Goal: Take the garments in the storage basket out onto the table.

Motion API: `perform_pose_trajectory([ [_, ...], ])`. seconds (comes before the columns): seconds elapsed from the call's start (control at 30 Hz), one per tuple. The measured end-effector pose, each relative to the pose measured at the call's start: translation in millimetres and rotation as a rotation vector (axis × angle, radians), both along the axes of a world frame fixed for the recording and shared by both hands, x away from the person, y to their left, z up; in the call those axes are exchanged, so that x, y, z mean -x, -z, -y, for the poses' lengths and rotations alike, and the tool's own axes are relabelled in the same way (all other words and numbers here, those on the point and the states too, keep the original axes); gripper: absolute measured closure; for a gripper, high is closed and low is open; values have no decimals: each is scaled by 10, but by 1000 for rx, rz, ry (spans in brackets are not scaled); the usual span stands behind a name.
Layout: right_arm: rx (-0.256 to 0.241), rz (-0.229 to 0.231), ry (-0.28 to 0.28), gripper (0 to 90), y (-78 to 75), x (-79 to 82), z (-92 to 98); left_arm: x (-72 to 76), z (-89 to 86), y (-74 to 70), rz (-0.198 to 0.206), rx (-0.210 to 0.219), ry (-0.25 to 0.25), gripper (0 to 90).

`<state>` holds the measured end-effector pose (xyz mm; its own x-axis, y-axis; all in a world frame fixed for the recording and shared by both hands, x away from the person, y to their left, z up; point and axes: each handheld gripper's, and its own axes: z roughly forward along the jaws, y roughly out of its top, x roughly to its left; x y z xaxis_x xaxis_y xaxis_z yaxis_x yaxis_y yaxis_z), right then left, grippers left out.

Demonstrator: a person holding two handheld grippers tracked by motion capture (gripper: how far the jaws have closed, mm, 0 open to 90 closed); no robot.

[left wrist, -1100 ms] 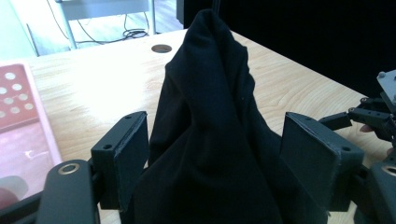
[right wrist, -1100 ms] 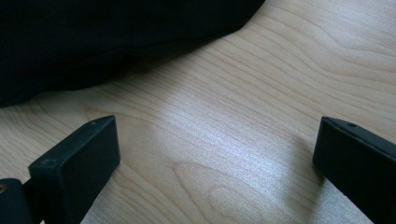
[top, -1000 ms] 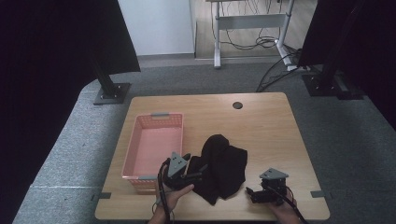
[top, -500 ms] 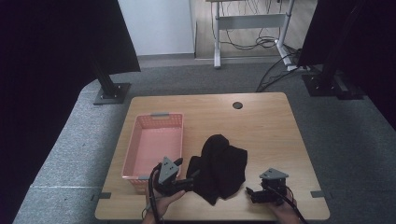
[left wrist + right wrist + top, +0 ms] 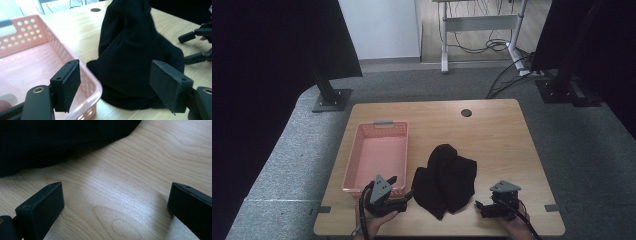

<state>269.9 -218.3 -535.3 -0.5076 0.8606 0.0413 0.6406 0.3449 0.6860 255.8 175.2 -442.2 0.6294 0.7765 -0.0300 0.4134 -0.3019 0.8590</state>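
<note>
1 black cloth (image 5: 446,181), 1 pink basket (image 5: 377,159), 2 grippers, 1 table (image 5: 492,135)

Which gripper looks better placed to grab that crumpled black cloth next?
Probably the left gripper: its open jaws face the crumpled black cloth beside the pink plastic basket. The right gripper, also open, has bare wooden table between its jaws.

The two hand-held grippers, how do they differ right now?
The left hand-held gripper sits beside the pink basket, jaws framing the black cloth's edge. The right hand-held gripper sits apart from the cloth, jaws over bare wooden table. Both are open and low near the table's front edge.
</note>
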Motion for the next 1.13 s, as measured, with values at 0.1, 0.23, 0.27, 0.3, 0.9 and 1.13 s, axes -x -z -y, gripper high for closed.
perform_pose_trajectory([
  [0.1, 0, 0, 0, 2, 0, 1, 0, 26, -97, 27, -8, 0, -21, 247],
  [0.23, 0, 0, 0, 2, 0, 1, 0, 46, -222, 65, -22, -6, -45, 246],
  [0.27, 0, 0, 0, 2, 0, 1, 0, 52, -252, 73, -25, -4, -53, 245],
  [0.3, 0, 0, 0, 2, 0, 1, 0, 59, -284, 81, -28, 2, -62, 246],
  [0.9, 0, 0, 1, 2, -1, 4, -1, 99, -445, 141, -36, 29, -95, 241],
  [1.13, 0, 0, 1, 2, 0, 4, -1, 76, -451, 148, -37, 32, -94, 240],
])
